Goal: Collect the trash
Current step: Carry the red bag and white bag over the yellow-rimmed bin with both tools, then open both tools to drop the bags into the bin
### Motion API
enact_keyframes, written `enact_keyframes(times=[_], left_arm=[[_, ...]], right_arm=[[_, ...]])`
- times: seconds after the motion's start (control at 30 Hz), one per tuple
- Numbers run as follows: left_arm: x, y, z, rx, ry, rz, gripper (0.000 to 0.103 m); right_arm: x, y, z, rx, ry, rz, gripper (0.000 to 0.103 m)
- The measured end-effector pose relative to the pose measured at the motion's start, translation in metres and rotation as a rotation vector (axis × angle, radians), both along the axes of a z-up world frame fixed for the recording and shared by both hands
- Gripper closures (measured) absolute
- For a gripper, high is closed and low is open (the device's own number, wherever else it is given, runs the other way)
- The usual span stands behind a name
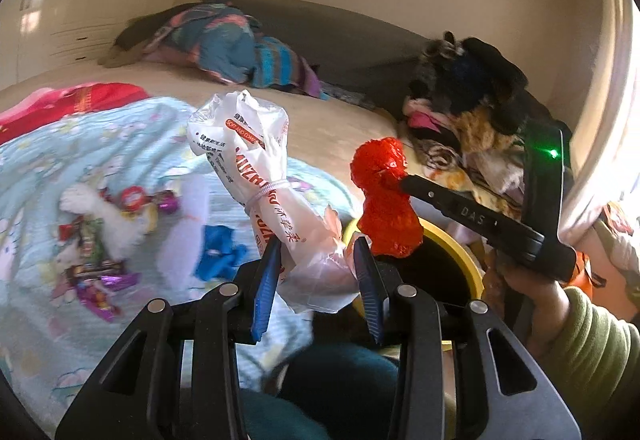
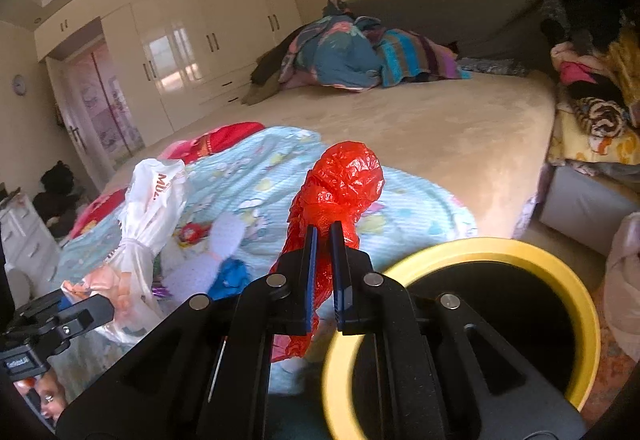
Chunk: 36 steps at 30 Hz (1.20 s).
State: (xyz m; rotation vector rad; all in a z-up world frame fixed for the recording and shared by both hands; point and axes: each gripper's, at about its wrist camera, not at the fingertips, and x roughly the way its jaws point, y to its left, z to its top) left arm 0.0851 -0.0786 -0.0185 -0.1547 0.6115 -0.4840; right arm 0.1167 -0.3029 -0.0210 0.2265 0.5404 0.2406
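A bedroom seen from two handheld grippers. The left gripper [image 1: 316, 272] holds a crumpled white plastic bag with red lettering [image 1: 260, 179], tied at its middle by a white band; its blue-padded jaws sit fairly wide, with the bag's bulging lower end between them, so whether they press it firmly is hard to tell. The right gripper [image 2: 323, 276] has its jaws clenched on a crinkled red plastic bag [image 2: 340, 191], which stands upright just above and beside a round bin with a yellow rim and dark inside [image 2: 576, 280]; part of the bin's rim is hidden behind the gripper body. More trash lies on a pale blue cartoon-print blanket [image 1: 132, 135] on the bed: a blurred scatter of bright sweet wrappers [image 1: 96, 256] and a crumpled blue scrap [image 1: 220, 248], too soft-focused to identify.
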Motion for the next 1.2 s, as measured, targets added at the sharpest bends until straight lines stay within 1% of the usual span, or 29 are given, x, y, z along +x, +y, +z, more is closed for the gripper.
enact_keyframes(times=[0.2, 0.5, 0.77, 1.0, 1.2], left_arm=[[0.002, -0.032, -0.001, 0.022, -0.002, -0.073, 0.068], [0.006, -0.065, -0.006, 0.035, 0.019, -0.142, 0.068], [0.008, -0.095, -0.014, 0.053, 0.039, -0.204, 0.068], [0.014, -0.112, -0.023, 0.059, 0.066, -0.234, 0.067], [0.022, -0.128, -0.034, 0.066, 0.093, -0.253, 0.067]], right_arm=[[0.001, -0.027, 0.004, -0.006, 0.008, -0.051, 0.099], [-0.01, -0.061, 0.004, -0.054, 0.009, -0.093, 0.099], [-0.016, -0.088, -0.007, -0.055, 0.047, -0.135, 0.099], [-0.026, -0.103, -0.021, -0.061, 0.081, -0.161, 0.099], [-0.028, -0.115, -0.035, -0.038, 0.125, -0.173, 0.098]])
